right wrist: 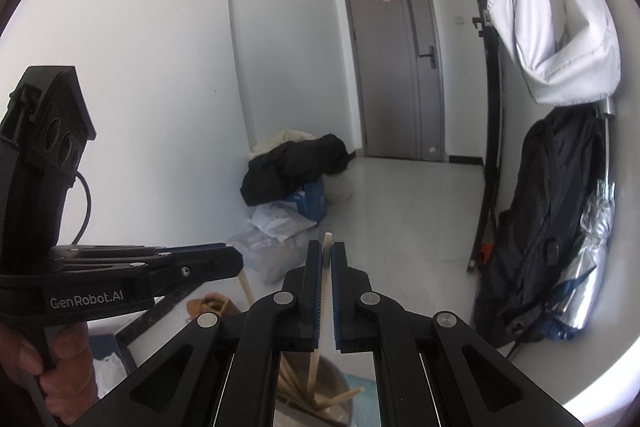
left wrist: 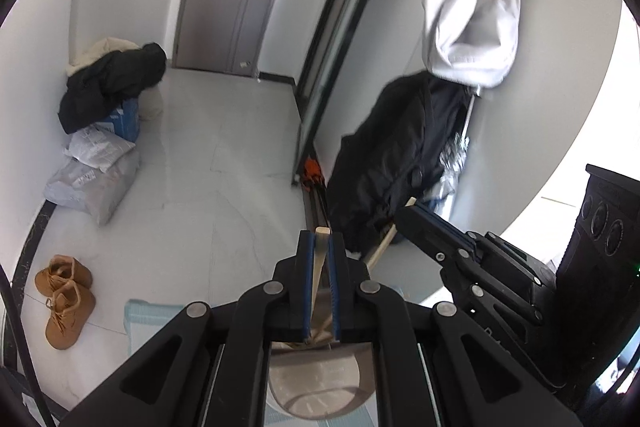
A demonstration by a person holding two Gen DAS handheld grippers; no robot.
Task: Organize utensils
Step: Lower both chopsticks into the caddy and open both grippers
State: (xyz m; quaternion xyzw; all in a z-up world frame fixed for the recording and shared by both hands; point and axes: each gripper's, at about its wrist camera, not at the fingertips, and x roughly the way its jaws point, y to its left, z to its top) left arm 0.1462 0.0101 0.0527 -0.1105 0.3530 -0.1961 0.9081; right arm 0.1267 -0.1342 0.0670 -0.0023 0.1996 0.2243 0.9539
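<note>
Left gripper (left wrist: 319, 247): jaws narrow, blue pads clamped on a pale wooden utensil handle (left wrist: 322, 239) whose flat end sticks out just past the fingertips. Right gripper (right wrist: 327, 255): jaws likewise narrow, a thin wooden chopstick (right wrist: 327, 247) running up between the pads, tip just above them; the left pad touches it, contact on the right pad cannot be told.

Below the right gripper, a round metal-grey container (right wrist: 346, 403) holds several wooden sticks leaning at different angles; the gripped chopstick's lower end reaches down into it. In the left wrist view the same container (left wrist: 320, 387) shows directly under the gripper, interior mostly hidden by the fingers; the handle's lower end heads down toward it. It stands on a light blue mat (left wrist: 138, 315).

Each gripper appears in the other's view: the right one (left wrist: 412, 217) to the side with a stick passing under its tip, the left one (right wrist: 234, 261) held by a hand (right wrist: 48, 359).

Surroundings: pale tiled floor (left wrist: 208, 187), brown boots (left wrist: 64, 299), a clothes-and-bags pile (left wrist: 108, 87) by the wall, a grey door (right wrist: 394, 59), a black backpack (right wrist: 548, 219) and a white bag (right wrist: 556, 27) hanging.
</note>
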